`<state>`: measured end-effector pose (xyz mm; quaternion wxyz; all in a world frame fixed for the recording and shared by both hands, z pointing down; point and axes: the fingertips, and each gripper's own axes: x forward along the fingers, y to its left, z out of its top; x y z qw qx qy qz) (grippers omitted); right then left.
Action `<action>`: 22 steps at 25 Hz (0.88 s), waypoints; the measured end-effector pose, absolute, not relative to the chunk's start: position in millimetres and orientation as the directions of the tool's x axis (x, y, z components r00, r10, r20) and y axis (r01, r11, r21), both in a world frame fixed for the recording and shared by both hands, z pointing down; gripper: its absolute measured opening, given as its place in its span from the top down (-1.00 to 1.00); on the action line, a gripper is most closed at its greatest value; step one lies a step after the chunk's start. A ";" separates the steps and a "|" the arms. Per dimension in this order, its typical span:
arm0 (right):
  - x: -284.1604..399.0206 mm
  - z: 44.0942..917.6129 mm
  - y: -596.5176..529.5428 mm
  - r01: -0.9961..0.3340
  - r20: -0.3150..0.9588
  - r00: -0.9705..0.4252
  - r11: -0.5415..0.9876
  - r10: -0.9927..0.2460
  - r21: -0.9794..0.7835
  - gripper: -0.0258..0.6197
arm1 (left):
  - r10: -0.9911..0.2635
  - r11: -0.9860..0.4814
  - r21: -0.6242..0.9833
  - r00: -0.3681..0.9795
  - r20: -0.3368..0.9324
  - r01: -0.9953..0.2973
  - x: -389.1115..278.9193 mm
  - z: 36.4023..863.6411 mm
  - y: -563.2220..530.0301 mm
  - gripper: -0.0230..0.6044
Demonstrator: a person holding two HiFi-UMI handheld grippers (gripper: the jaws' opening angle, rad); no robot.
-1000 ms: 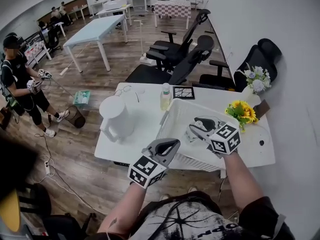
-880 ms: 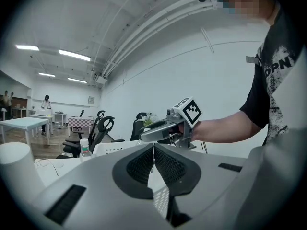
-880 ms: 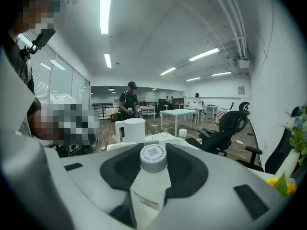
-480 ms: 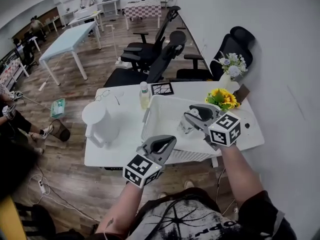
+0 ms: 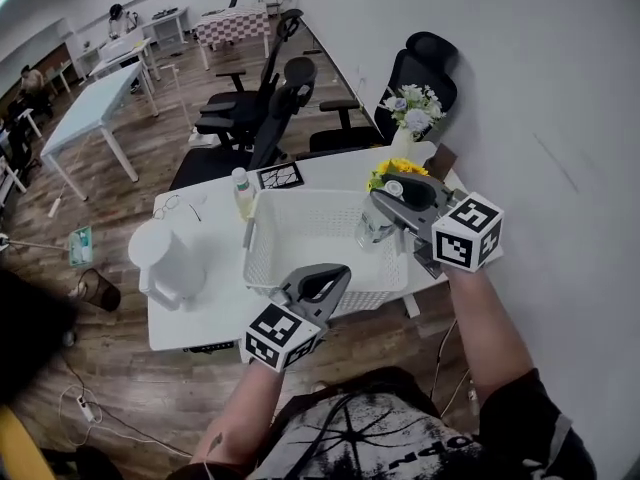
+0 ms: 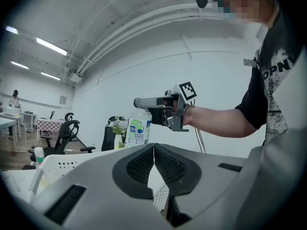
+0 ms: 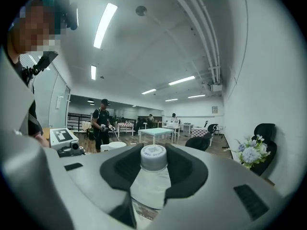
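My right gripper (image 5: 386,202) is shut on a clear plastic water bottle (image 5: 373,230) with a white cap and holds it upright above the right end of a white perforated basket (image 5: 268,258). In the right gripper view the bottle (image 7: 152,176) stands between the dark pads, its cap uppermost. My left gripper (image 5: 326,280) hangs shut and empty over the basket's near wall. From the left gripper view, the right gripper (image 6: 154,102) holds the labelled bottle (image 6: 137,129) in the air above the basket (image 6: 57,165).
On the white table (image 5: 205,313) stand a white jug (image 5: 165,260), a second bottle (image 5: 241,192), a marker card (image 5: 281,176), glasses and yellow flowers (image 5: 397,170). White flowers (image 5: 414,109) and black office chairs (image 5: 260,103) lie beyond. The wall is close on the right.
The right gripper has raised the bottle from inside the basket to well above its rim. The left gripper stays shut near the basket's front wall.
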<state>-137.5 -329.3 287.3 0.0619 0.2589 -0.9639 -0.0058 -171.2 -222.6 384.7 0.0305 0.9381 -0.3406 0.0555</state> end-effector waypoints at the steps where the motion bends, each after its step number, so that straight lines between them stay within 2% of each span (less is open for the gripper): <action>1: -129.5 283.8 -329.8 -0.507 0.108 -0.854 0.861 -0.509 0.045 0.44 | -0.628 -0.773 0.018 0.768 0.126 -0.635 -164.6 384.8 -222.8 0.89; 10: -46.2 268.3 -333.4 -0.556 0.088 -0.824 0.829 -0.559 0.058 0.44 | -0.574 -0.815 0.007 0.808 0.131 -0.580 -82.7 378.2 -228.1 0.89; 22: 70.3 324.9 -340.3 -0.620 0.196 -0.768 0.784 -0.609 0.007 0.44 | -0.549 -0.825 0.057 0.822 0.154 -0.562 21.3 385.1 -220.3 0.89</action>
